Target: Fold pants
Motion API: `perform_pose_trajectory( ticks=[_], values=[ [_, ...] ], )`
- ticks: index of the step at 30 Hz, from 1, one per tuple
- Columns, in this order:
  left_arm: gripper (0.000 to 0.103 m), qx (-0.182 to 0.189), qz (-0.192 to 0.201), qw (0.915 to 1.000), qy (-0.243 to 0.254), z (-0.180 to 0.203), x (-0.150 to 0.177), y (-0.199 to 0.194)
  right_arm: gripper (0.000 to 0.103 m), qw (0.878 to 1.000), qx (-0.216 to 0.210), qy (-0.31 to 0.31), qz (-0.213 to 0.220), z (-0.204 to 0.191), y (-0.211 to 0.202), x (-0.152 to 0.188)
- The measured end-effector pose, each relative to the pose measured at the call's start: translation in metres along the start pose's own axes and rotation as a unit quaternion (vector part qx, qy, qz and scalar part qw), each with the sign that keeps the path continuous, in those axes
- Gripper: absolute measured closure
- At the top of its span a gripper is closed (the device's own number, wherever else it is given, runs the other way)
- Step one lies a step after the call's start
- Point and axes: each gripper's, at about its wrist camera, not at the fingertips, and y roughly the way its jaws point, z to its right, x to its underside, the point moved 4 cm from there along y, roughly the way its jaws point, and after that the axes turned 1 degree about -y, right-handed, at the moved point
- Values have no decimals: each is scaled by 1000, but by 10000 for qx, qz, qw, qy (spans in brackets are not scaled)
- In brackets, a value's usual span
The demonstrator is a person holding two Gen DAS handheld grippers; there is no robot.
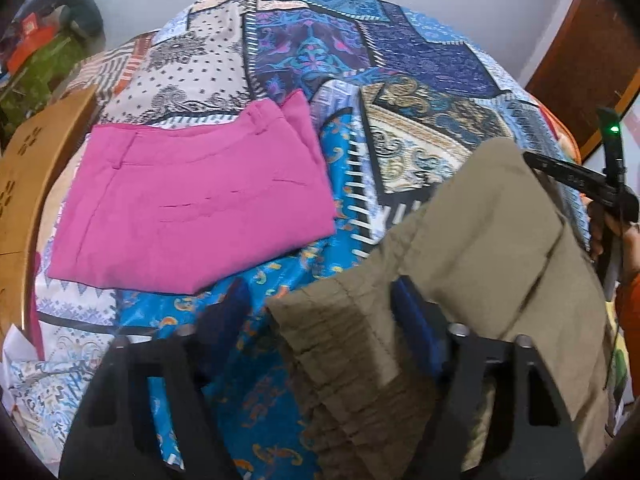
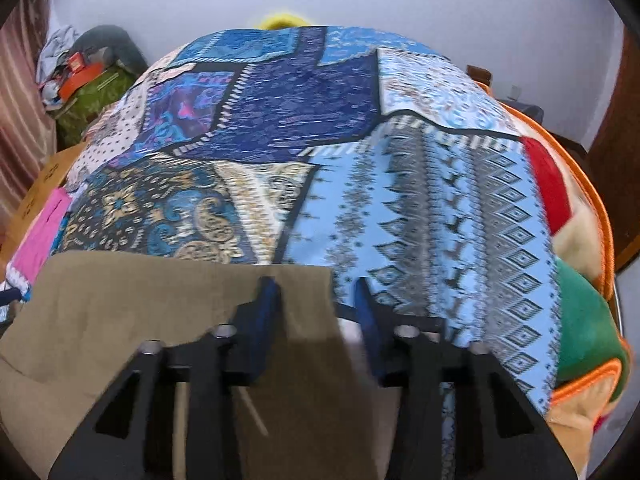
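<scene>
Khaki pants [image 1: 480, 240] lie over the patterned blue bedspread [image 1: 320, 60] at the lower right of the left wrist view. Their gathered waistband end [image 1: 344, 340] sits between the fingers of my left gripper [image 1: 320, 304], whose jaws stand wide apart around it. In the right wrist view the khaki pants [image 2: 160, 300] fill the lower left. My right gripper [image 2: 316, 292] is open, with the pants' upper right corner between its fingers. The right gripper also shows in the left wrist view [image 1: 532, 158], at the pants' far edge.
Folded pink pants [image 1: 192, 200] lie on the bedspread left of the khaki pair. A wooden headboard [image 1: 28, 184] runs along the left. A cluttered green pile [image 2: 88, 92] sits by the wall. A red, green and orange blanket [image 2: 576, 280] hangs at the bed's right edge.
</scene>
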Motion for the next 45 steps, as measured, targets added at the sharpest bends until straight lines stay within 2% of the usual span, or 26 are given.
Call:
perform_pose_trajectory(
  ticks=[5, 8, 15, 20, 25, 33, 40, 45],
  values=[
    [49, -339, 89, 9992, 197, 9, 1, -9, 97, 9987, 431, -210, 159, -4, -8, 0],
    [54, -496, 191, 9983, 246, 6, -1, -18, 100, 9984, 464, -114, 318, 1, -19, -2],
    [55, -1256, 996, 9843, 740, 20, -37, -72, 102, 9946, 673, -298, 734, -2, -63, -20],
    [56, -1262, 1532, 9773, 743, 31, -53, -118, 102, 9908, 697, -68, 1160, -2, -113, -41],
    [56, -1155, 1890, 9706, 941, 48, -40, -160, 102, 9873, 606, -67, 1469, -5, -162, -40],
    [56, -1023, 2011, 9668, 1205, 66, 6, -203, 102, 9852, 374, -113, 1672, -11, -234, 8],
    [56, -832, 1912, 9696, 1284, 69, 57, -219, 102, 9886, 222, -198, 1474, -21, -263, 69],
    [56, -727, 1708, 9734, 1344, 70, 96, -219, 102, 9917, 53, -29, 1286, -26, -272, 121]
  ],
)
